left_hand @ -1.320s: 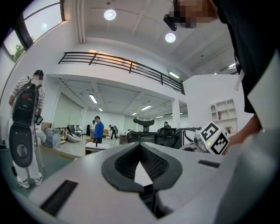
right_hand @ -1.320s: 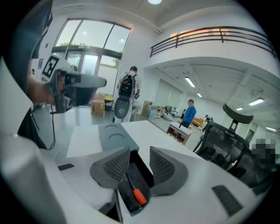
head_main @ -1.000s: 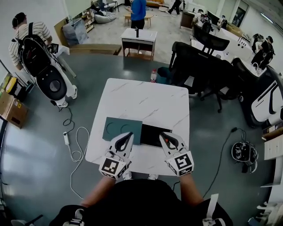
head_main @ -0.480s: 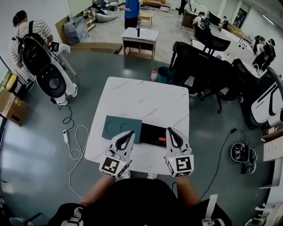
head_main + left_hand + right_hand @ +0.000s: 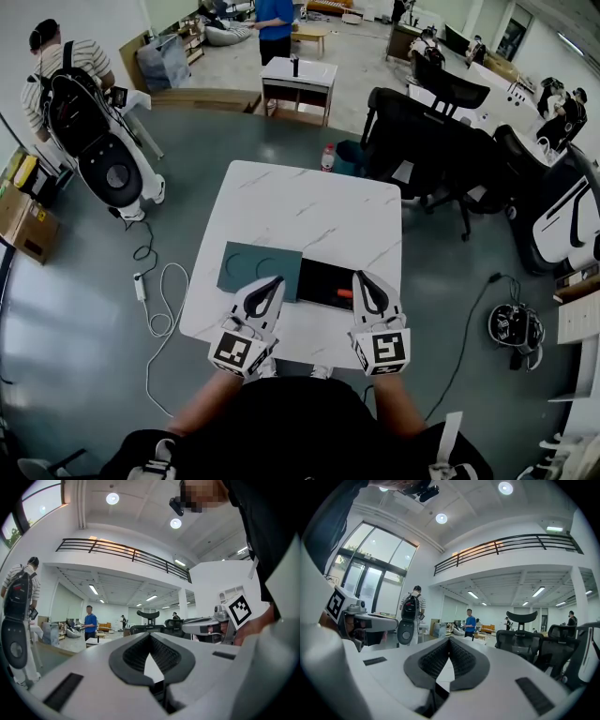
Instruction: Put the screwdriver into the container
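In the head view a black open container [image 5: 319, 281] lies near the front edge of the white marble table [image 5: 300, 211]. The screwdriver [image 5: 344, 293], of which an orange handle shows, rests inside the container at its right end. My right gripper [image 5: 361, 277] hovers just right of that handle, jaws shut and empty. My left gripper [image 5: 274, 281] hangs over the container's left edge, also shut with nothing held. Each gripper view looks out level across the room, with the jaws of the left gripper [image 5: 150, 637] and of the right gripper [image 5: 450, 641] meeting at their tips.
A dark green tray [image 5: 258, 267] with two round recesses lies left of the container. Black office chairs [image 5: 422, 141] stand beyond the table's far right corner. A white robot [image 5: 108, 169] and a person stand at the far left. A cable [image 5: 164, 300] trails on the floor.
My right gripper has swung from a tilt over the container to straight, slightly right of it, with its jaws closed. The orange handle now lies uncovered in the container. The left gripper barely moved.
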The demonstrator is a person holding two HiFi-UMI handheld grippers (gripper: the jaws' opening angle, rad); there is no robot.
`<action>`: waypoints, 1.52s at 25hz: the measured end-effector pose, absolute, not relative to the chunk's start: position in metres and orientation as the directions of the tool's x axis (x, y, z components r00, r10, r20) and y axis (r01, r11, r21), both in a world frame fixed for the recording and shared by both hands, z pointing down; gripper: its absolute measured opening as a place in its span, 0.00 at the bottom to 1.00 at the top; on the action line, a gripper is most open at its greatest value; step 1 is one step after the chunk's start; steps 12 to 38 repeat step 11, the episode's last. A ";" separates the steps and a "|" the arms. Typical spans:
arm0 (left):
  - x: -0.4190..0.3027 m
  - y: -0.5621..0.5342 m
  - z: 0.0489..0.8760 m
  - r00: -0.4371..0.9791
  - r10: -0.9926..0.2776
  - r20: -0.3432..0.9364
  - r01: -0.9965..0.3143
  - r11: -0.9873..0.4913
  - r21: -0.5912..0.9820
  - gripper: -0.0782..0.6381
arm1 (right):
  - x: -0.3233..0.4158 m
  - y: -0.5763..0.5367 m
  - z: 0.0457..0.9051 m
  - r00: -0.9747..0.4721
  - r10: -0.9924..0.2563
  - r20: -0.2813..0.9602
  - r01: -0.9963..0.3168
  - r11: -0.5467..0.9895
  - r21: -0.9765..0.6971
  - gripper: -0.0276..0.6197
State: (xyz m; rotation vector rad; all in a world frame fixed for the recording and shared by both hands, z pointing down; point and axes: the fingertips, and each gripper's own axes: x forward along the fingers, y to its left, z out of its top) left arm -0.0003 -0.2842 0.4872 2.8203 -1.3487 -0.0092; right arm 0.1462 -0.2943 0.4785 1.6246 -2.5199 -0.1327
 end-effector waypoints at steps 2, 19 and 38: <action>0.001 -0.282 0.489 0.635 -0.772 -0.007 -0.772 -0.635 0.022 0.12 | 0.146 -0.294 0.479 -0.406 -0.911 0.074 -0.898 0.413 0.153 0.08; 0.002 -0.279 0.488 0.641 -0.767 -0.022 -0.767 -0.641 0.008 0.12 | 0.146 -0.291 0.483 -0.407 -0.909 0.091 -0.894 0.417 0.166 0.08; 0.002 -0.279 0.488 0.641 -0.767 -0.022 -0.767 -0.641 0.008 0.12 | 0.146 -0.291 0.483 -0.407 -0.909 0.091 -0.894 0.417 0.166 0.08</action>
